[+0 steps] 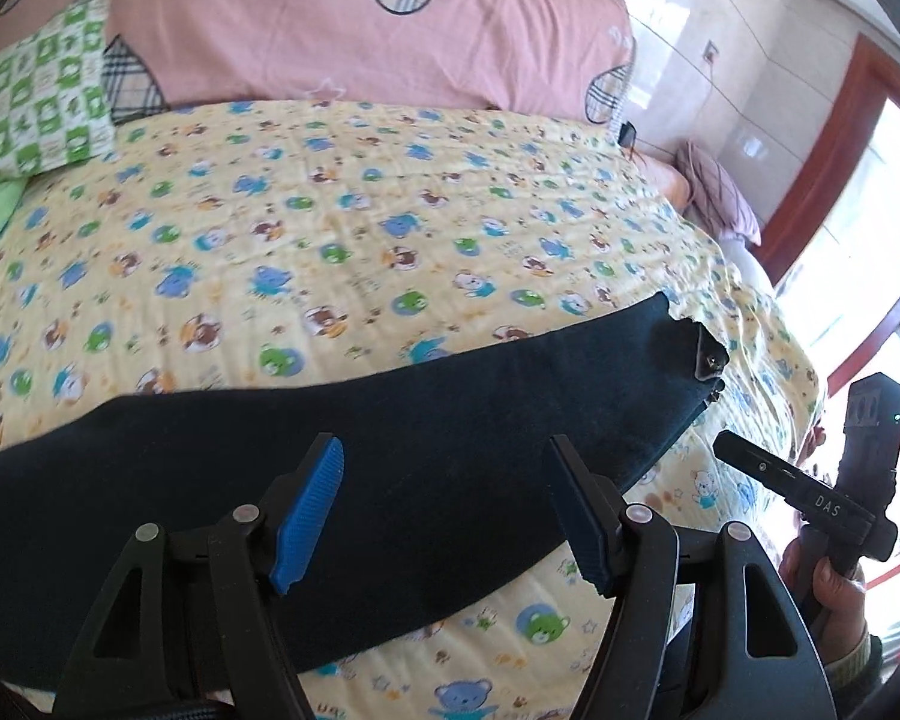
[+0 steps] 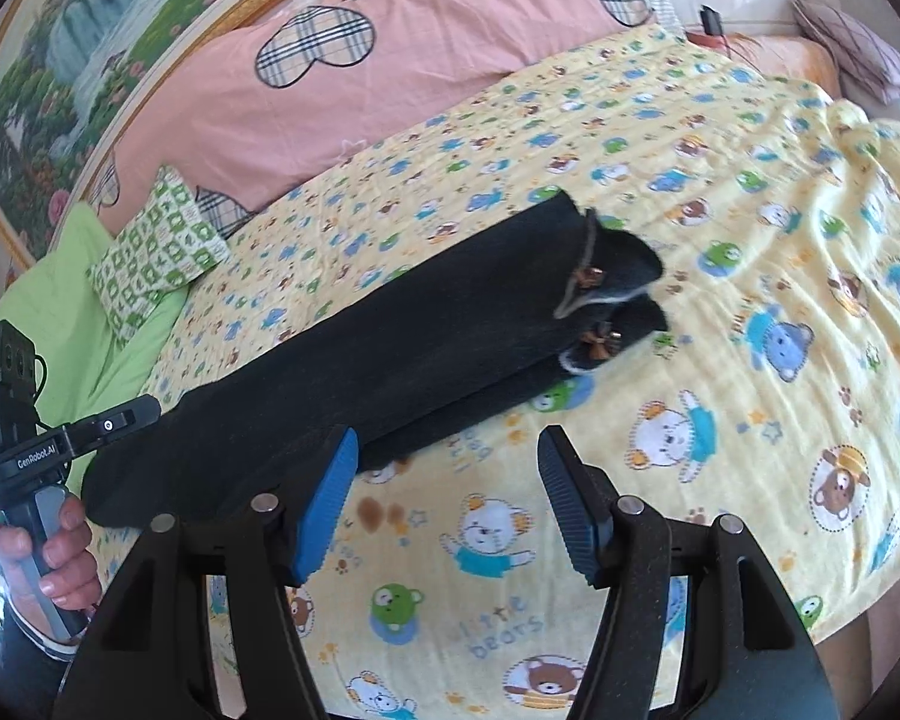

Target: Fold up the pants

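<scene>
Both jaws were held wide, nothing gripped: left gripper [image 1: 444, 510] above the dark pants [image 1: 342, 468], right gripper [image 2: 444, 501] just beside them. The pants were laid lengthwise, folded, on the yellow bear-print sheet [image 2: 720, 192], pink quilt [image 2: 390, 60] beyond.

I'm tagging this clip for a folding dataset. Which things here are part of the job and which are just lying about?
Part of the job:
- dark pants, lying lengthwise on the bed
- left gripper, open
- right gripper, open

Lying about:
- yellow bear-print sheet
- pink quilt
- green checked pillow
- purple cushion
</scene>
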A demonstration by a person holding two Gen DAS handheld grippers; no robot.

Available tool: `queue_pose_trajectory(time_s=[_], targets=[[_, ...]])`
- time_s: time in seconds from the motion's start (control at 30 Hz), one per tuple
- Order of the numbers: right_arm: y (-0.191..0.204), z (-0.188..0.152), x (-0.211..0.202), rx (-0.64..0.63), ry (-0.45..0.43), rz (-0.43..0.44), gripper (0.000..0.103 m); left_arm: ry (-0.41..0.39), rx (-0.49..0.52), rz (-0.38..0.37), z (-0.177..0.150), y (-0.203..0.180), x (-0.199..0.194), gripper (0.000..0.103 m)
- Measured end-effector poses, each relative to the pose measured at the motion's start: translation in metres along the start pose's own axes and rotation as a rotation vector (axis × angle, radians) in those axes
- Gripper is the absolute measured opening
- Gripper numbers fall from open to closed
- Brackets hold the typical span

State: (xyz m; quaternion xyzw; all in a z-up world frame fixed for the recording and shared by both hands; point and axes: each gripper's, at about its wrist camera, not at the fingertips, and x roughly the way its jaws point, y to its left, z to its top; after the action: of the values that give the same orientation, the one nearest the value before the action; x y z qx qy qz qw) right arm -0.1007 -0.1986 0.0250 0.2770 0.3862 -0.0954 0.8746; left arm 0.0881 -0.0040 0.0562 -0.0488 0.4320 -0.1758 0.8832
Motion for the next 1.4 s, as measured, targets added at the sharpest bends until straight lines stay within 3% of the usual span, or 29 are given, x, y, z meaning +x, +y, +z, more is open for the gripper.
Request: queue_pose_trajectory(time_s=[0.53, 0.6, 0.77, 0.87, 1.07, 1.4], targets=[[-0.056, 0.022, 0.013, 0.273, -0.042, 0.063, 0.063, 0.139, 0.206, -0.107, 0.063, -0.065, 0.072, 0.072], [-0.060, 0.025, 0.016, 0.294, -0.057, 0.070, 0.060, 0.158, 0.230, -0.119, 0.067, -0.072, 0.079, 0.072], [-0.067, 0.029, 0.025, 0.305, -0.051, 0.050, 0.022, 0.222, 0.287, -0.156, 0.078, -0.088, 0.106, 0.072], [-0.072, 0.026, 0.022, 0.303, -0.059, 0.076, 0.014, 0.259, 0.323, -0.171, 0.086, -0.099, 0.125, 0.072], [-0.078, 0.020, 0.014, 0.307, -0.083, 0.122, 0.012, 0.329, 0.385, -0.200, 0.094, -0.119, 0.158, 0.072], [-0.079, 0.014, 0.009, 0.273, -0.092, 0.145, 0.012, 0.470, 0.460, -0.314, 0.098, -0.156, 0.214, 0.070]])
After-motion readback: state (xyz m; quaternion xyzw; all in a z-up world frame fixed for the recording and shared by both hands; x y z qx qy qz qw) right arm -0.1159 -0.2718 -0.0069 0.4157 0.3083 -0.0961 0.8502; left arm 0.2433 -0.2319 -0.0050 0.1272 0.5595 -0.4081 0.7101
